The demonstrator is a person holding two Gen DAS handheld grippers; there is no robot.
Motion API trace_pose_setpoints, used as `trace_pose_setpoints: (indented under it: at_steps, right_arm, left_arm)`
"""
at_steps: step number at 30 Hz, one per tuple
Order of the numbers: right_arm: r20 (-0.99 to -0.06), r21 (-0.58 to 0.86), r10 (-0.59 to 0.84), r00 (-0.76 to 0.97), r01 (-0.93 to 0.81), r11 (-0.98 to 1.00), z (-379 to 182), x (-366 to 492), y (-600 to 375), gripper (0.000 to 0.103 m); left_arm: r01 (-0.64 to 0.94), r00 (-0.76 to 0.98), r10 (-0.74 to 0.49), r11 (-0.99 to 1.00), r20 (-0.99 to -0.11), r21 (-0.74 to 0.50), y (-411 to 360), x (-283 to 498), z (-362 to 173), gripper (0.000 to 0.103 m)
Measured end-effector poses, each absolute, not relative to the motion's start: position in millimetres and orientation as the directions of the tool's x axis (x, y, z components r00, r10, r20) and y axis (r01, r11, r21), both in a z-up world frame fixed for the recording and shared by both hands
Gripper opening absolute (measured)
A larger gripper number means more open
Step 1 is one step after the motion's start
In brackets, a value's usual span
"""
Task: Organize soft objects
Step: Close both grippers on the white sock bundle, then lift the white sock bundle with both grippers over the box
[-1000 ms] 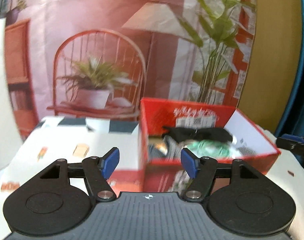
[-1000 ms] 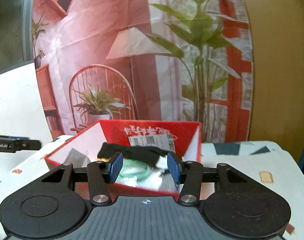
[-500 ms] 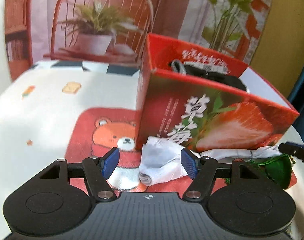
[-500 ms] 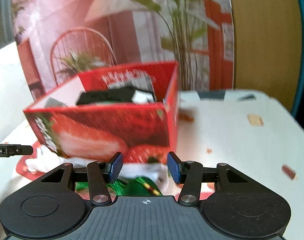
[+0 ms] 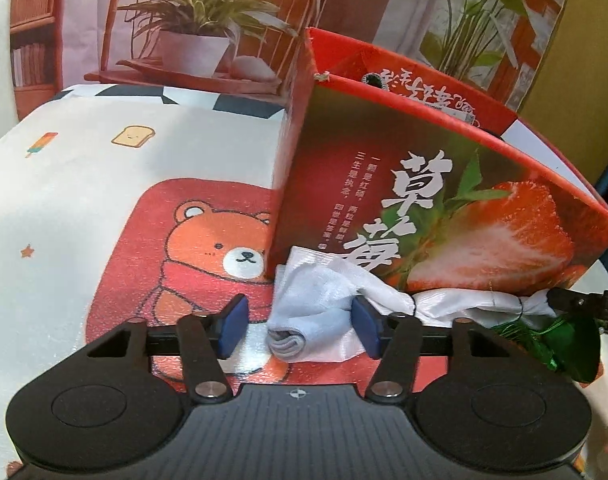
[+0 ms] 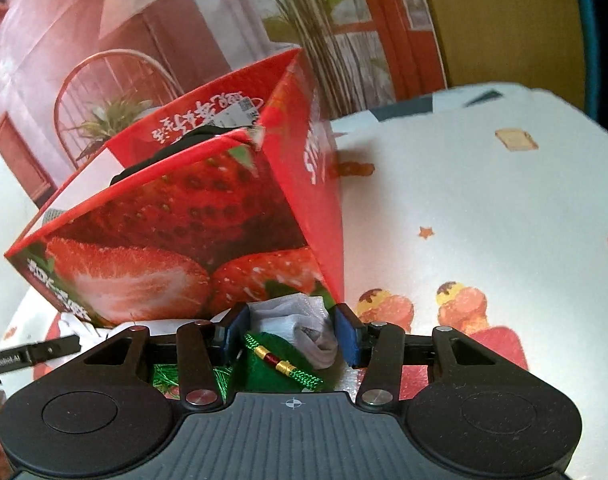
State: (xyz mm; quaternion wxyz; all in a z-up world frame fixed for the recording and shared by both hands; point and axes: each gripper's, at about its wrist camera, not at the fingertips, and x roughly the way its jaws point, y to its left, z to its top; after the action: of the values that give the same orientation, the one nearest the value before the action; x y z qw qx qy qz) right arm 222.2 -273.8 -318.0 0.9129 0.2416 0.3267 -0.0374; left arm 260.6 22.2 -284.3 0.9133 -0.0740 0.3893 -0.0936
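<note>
A white cloth (image 5: 316,300) lies crumpled on the table against the front of the red strawberry box (image 5: 424,200). My left gripper (image 5: 299,328) straddles its left end. Its jaws are closing; the right pad touches the cloth and the left pad stands clear of it. In the right wrist view, my right gripper (image 6: 291,334) stands low at the box's (image 6: 164,232) right corner. It is open, with the cloth's other end (image 6: 292,312) and a green tasselled pouch (image 6: 264,368) between its fingers. A black soft item (image 6: 184,148) shows over the box rim.
The printed tablecloth (image 5: 64,200) stretches bare to the left of the box, and the tablecloth (image 6: 484,200) is also bare to the right. A printed backdrop stands behind the box. The right gripper's finger (image 5: 584,304) shows at the left view's right edge, beside the green pouch (image 5: 564,340).
Both grippers came down from above the box's open top to the table in front of it. The left jaws have narrowed around the white cloth.
</note>
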Motion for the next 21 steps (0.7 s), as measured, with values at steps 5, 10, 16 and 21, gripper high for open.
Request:
trace_pose_setpoints:
  at_steps: [5, 10, 16, 21]
  right_arm:
    - [-0.613, 0.489, 0.12, 0.781, 0.255, 0.834, -318.6, 223.0, -284.1, 0.039]
    - [-0.596, 0.496, 0.136, 0.791, 0.23, 0.837, -309.9, 216.4, -282.2, 0.022]
    - [-0.559, 0.486, 0.143, 0.817, 0.184, 0.854, -287.4, 198.8, -279.5, 0.015]
    - [-0.497, 0.483, 0.156, 0.853, 0.123, 0.867, -259.0, 181.4, -277.0, 0.015]
  left_arm:
    - [0.163, 0.685, -0.254, 0.967, -0.683, -0.196, 14.5, 252.9, -279.8, 0.02]
    - [0.191, 0.699, -0.266, 0.964, -0.664, -0.184, 10.6, 239.2, -270.5, 0.017]
    - [0.223, 0.735, -0.284, 0.959, -0.616, -0.176, 12.8, 215.5, -247.2, 0.017]
    - [0.246, 0.783, -0.291, 0.957, -0.55, -0.156, 13.5, 194.9, -219.3, 0.017]
